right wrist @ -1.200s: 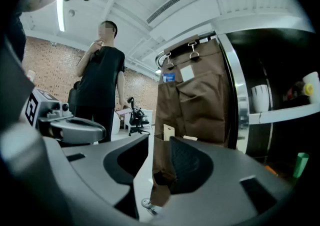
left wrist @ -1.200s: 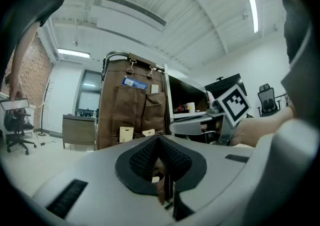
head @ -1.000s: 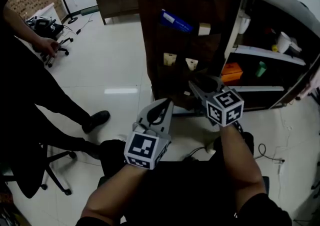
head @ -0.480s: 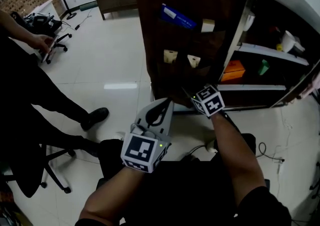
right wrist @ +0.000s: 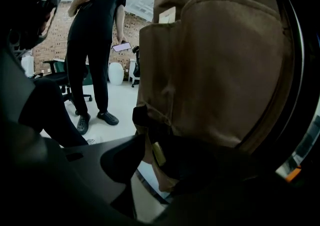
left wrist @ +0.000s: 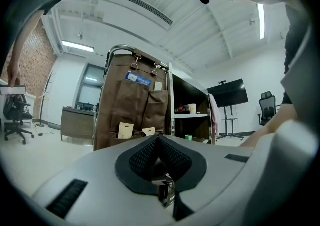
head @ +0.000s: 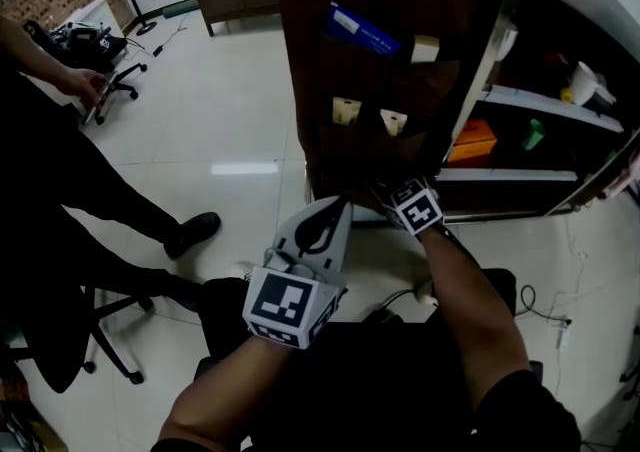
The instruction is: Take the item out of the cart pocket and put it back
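A brown fabric organizer (head: 380, 80) hangs on the cart's side. Its pockets hold a blue item (head: 365, 35) and beige packets (head: 346, 110) (head: 393, 121). My right gripper (head: 383, 190) reaches into the lowest pocket (head: 345, 180), its tips hidden against the dark cloth. In the right gripper view the brown pocket (right wrist: 220, 70) fills the frame. My right gripper (right wrist: 160, 157) has its jaws spread wide around the pocket's lower edge, where a small yellowish piece (right wrist: 158, 154) shows. My left gripper (head: 333, 206) (left wrist: 159, 140) hangs back below the cart, shut and empty.
A person in black (head: 60, 170) stands at the left by an office chair (head: 70, 340). The cart's shelves (head: 540, 105) on the right carry an orange box (head: 470, 143) and a green item (head: 532, 134). A cable (head: 535, 312) lies on the floor.
My right gripper has moved forward and down into the organizer's lowest pocket, so its jaws no longer show in the head view. The left gripper has stayed put.
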The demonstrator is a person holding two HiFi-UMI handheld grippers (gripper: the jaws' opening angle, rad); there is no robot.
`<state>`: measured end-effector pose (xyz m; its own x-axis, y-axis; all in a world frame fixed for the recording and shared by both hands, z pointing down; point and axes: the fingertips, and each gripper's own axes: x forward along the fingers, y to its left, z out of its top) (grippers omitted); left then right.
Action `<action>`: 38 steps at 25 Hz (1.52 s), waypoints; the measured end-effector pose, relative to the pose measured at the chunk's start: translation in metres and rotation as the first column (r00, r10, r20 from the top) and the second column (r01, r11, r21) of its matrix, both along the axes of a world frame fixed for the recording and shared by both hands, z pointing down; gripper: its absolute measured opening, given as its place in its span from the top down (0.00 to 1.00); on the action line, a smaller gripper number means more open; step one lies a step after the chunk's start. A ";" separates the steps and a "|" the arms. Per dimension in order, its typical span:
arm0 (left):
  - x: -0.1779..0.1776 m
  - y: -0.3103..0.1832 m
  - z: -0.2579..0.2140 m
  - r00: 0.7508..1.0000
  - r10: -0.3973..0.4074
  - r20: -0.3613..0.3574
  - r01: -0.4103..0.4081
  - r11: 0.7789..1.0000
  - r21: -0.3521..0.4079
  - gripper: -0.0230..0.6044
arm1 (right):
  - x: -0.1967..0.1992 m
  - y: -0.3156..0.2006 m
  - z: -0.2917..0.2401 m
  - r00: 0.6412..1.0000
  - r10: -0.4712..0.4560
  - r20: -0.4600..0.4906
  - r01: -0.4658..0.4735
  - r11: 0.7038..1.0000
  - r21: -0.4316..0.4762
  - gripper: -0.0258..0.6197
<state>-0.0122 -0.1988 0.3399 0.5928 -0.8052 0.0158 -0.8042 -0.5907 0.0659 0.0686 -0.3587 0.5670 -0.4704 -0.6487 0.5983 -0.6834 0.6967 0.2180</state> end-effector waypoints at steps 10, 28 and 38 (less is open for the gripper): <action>0.000 0.000 0.000 1.000 0.000 -0.002 0.000 1.000 -0.001 0.96 | 0.000 -0.002 0.023 0.999 -0.002 -0.052 0.000 0.999 -0.033 0.66; 0.000 0.000 0.001 1.000 0.000 -0.001 0.000 1.000 0.003 0.96 | 0.002 0.001 0.012 0.995 -0.012 -0.099 0.011 1.000 -0.016 0.84; 0.002 0.001 0.000 1.000 0.001 0.009 -0.001 1.000 0.015 0.96 | 0.009 0.005 -0.031 0.999 0.029 -0.036 -0.028 0.999 0.023 0.84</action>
<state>-0.0103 -0.1981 0.3394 0.5935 -0.8048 0.0089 -0.8041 -0.5924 0.0498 0.0776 -0.3533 0.5355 -0.4295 -0.6753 0.5996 -0.6943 0.6715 0.2589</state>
